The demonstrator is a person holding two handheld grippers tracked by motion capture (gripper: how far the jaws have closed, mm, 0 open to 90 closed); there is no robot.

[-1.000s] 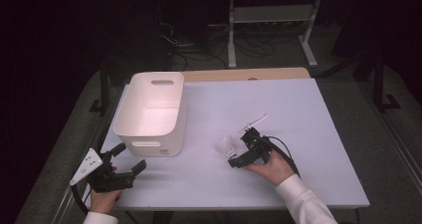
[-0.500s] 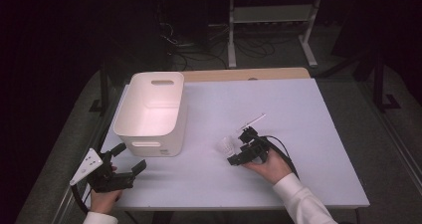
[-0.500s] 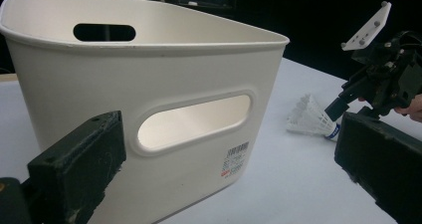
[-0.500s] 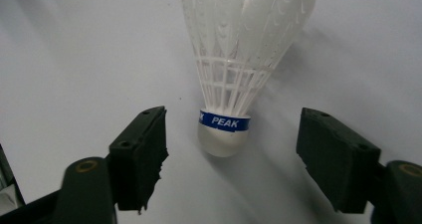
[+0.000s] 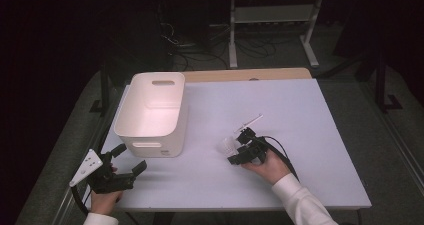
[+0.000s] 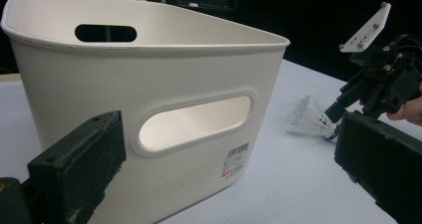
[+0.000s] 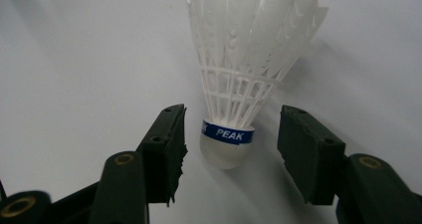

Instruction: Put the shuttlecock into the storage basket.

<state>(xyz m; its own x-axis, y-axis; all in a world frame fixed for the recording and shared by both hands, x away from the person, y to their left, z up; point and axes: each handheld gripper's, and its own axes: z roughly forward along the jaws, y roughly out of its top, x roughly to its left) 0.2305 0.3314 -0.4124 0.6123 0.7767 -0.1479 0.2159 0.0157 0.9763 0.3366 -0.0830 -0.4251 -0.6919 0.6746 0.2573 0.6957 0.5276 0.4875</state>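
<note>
White plastic shuttlecock (image 7: 239, 84) lies on the pale table (image 7: 74, 50), cork end twd camera (blue band reads "PEAK"). Right gripper (image 7: 230, 149) sits w/ jaws apart, cork between them, neither jaw touching it.

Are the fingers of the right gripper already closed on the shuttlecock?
No: in the right gripper view the shuttlecock lies between the right gripper fingers, with a clear gap on each side of its cork.
</note>
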